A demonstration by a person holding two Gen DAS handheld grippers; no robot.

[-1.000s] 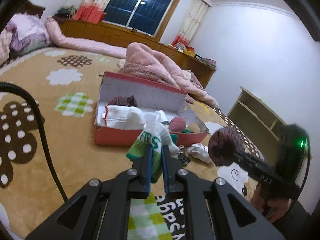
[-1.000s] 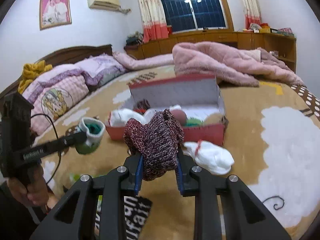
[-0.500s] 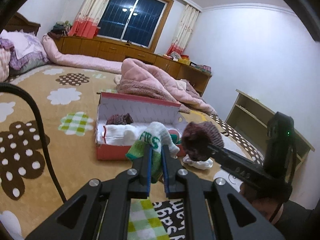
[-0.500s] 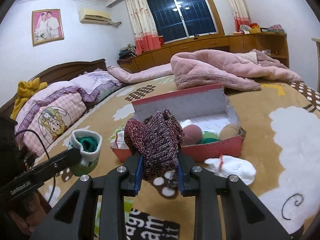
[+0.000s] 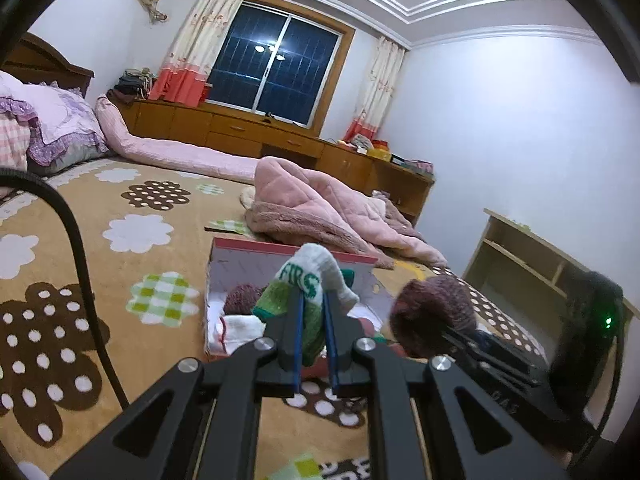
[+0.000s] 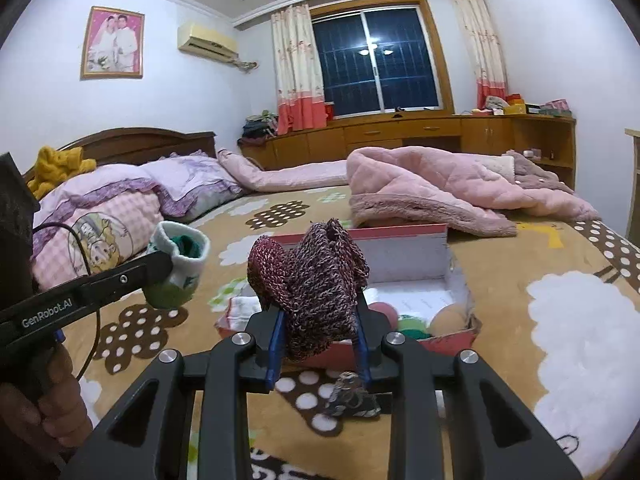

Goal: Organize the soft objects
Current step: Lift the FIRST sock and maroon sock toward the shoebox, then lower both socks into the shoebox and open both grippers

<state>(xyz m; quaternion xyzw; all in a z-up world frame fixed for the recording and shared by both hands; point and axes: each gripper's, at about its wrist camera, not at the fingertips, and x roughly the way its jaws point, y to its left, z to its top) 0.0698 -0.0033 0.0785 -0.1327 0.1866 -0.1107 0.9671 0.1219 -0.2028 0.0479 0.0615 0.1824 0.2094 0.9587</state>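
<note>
Over brown bedspread (image 6: 500, 280), L fingers (image 5: 313, 320) clamp green/white sock (image 5: 308, 280), R fingers (image 6: 318, 320) maroon sock (image 6: 312, 276).

A home bedroom: a wide bed (image 6: 520, 272) with pillows (image 6: 188, 184), a wooden headboard (image 6: 132, 140), a curtained window (image 6: 376, 64) and a framed wall portrait (image 6: 113, 43).

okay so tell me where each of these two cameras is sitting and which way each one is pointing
Left wrist view: on the left gripper, looking along its fingers over the bed at the red box and window; it clamps a green and white sock; the right gripper enters at right.
Right wrist view: on the right gripper, facing the box and headboard; it clamps a maroon knit sock; the left gripper and a hand show at left.
Shared: box, both socks, pink blanket, window.
</note>
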